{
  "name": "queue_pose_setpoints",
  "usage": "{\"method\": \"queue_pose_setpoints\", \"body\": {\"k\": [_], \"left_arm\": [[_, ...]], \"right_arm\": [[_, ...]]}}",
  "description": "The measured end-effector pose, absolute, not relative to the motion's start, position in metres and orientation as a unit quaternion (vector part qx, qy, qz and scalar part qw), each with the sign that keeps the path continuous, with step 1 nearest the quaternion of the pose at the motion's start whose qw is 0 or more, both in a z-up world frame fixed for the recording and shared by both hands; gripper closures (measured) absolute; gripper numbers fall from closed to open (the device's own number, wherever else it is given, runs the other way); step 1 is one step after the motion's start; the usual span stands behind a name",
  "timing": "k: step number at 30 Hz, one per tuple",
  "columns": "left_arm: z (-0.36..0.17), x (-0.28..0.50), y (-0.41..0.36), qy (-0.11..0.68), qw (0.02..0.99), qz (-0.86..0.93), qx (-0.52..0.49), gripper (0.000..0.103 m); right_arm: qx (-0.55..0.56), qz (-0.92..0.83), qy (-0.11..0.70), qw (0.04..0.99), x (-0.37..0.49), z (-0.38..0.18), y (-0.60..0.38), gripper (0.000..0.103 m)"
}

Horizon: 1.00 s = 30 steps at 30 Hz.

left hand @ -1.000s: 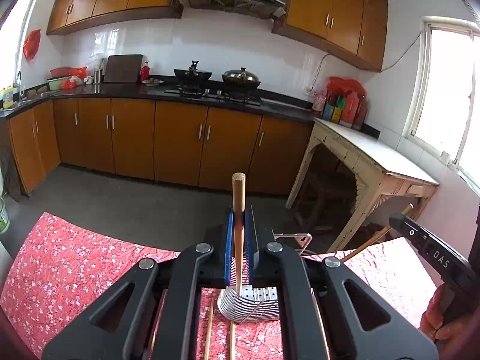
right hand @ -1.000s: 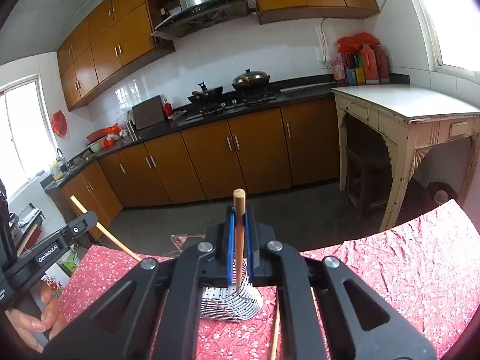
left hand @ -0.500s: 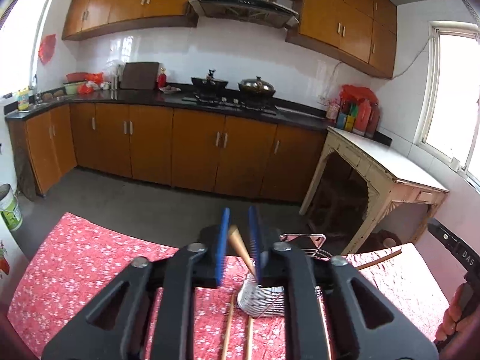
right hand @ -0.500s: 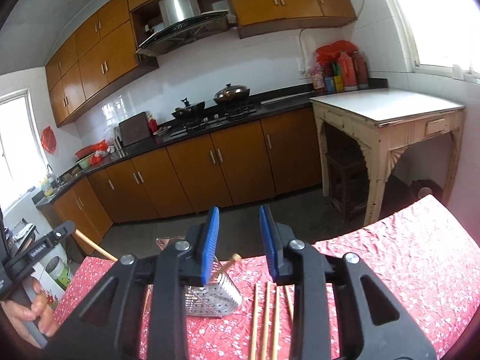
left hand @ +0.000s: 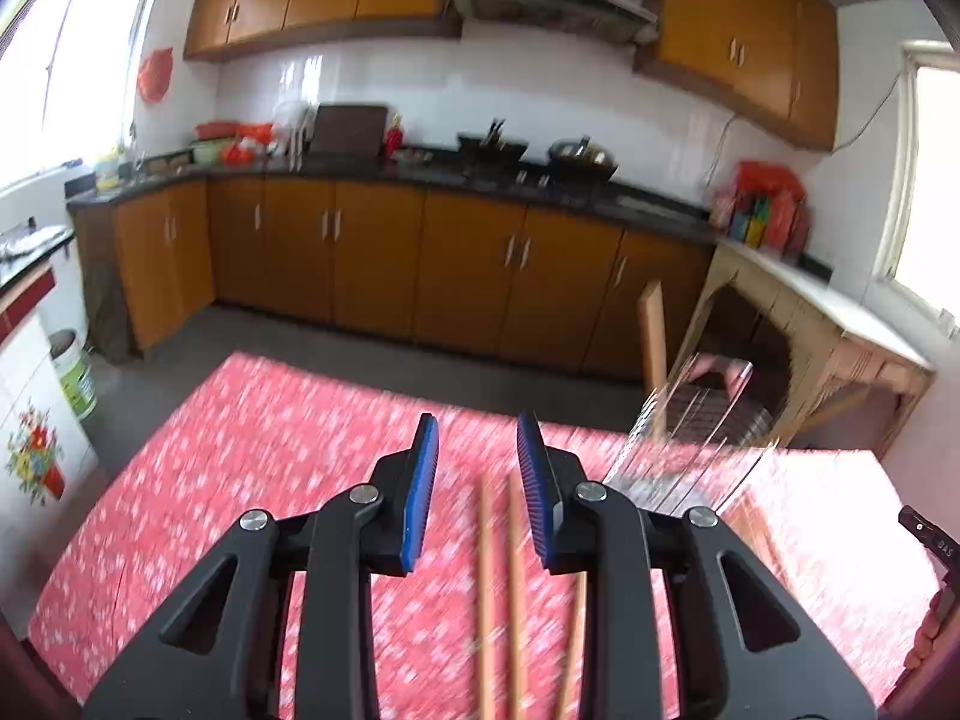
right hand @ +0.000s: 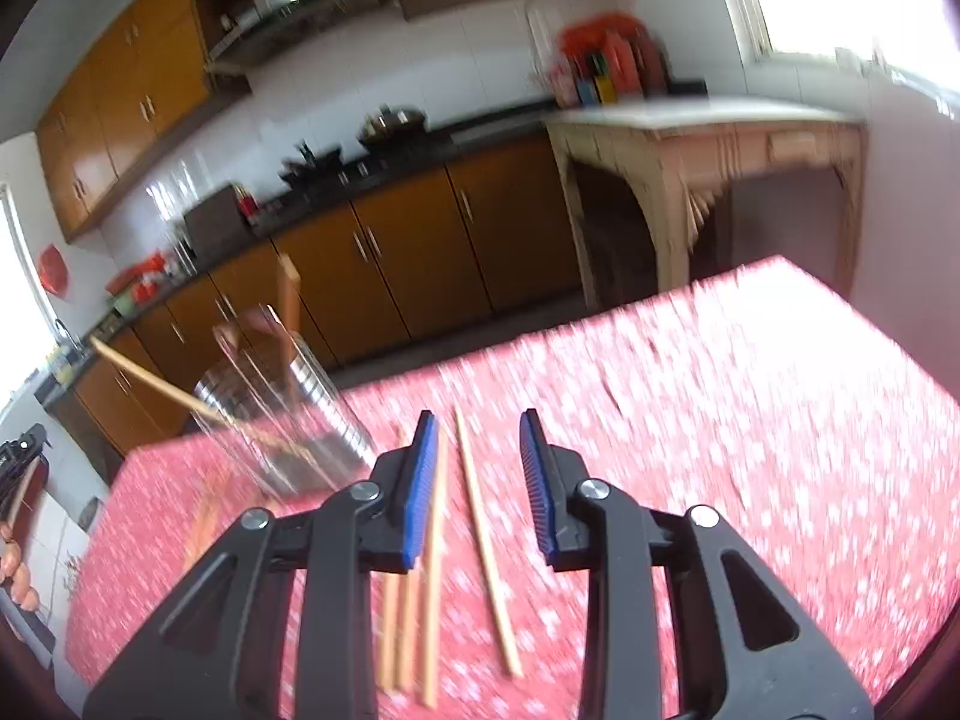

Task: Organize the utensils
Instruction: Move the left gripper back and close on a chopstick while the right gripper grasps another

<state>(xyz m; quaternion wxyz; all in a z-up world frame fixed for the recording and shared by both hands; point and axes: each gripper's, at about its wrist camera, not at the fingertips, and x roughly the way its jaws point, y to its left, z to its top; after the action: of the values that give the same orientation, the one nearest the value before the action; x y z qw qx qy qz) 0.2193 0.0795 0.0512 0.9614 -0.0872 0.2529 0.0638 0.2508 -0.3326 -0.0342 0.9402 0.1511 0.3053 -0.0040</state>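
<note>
Two grippers, both with jaws apart and nothing clamped. Left gripper [left hand: 477, 468]: blue-padded black jaws part-open and opening at this moment; pads touch nothing. Loose wooden chopsticks [left hand: 498, 576] lie on the red floral tablecloth [left hand: 252, 450] below the gap, not pinched. Right gripper [right hand: 474, 465]: jaws part-open, released, gap holding steady. More loose wooden chopsticks [right hand: 480, 534] lie on the cloth under and between its jaws; one pale stick runs along just beside the left pad, contact unclear through the blur.

Silver wire-mesh utensil holder [left hand: 696, 438] stands on the cloth near the far table edge, right of the left gripper; in the right wrist view it [right hand: 282, 420] sits left of the jaws. Two wooden sticks stand in it: one near upright [right hand: 288, 306], one leaning well out to the side [right hand: 150, 381]. Both views are motion-blurred, so the holder's wires smear. A person's fingers [right hand: 15, 576] show at the right wrist view's left edge.
</note>
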Motion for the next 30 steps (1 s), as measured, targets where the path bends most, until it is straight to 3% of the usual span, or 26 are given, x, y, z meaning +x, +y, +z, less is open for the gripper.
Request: {"method": "queue_pose_setpoints", "body": {"k": [10,20,21,24,30], "left_arm": [[-0.053,0.200,0.078,0.344,0.936,0.044,-0.062,0.075],[-0.084,0.195,0.051,0.382,0.924,0.004,-0.032,0.075],[-0.086,0.196,0.050,0.385,0.922,0.004,-0.033,0.073],[-0.092,0.201,0.047,0.394,0.918,0.002,-0.038,0.073],[-0.101,0.208,0.041,0.410,0.912,0.003,-0.029,0.073]], "right_arm": [[0.082,0.028,0.414,0.906,0.245,-0.124,-0.299,0.074],[0.030,0.011,0.428,0.903,0.249,-0.144,-0.280,0.075],[0.026,0.009,0.428,0.903,0.249,-0.144,-0.279,0.076],[0.020,0.012,0.427,0.904,0.250,-0.144,-0.279,0.094],[0.032,-0.020,0.423,0.905,0.249,-0.143,-0.292,0.095]]}}
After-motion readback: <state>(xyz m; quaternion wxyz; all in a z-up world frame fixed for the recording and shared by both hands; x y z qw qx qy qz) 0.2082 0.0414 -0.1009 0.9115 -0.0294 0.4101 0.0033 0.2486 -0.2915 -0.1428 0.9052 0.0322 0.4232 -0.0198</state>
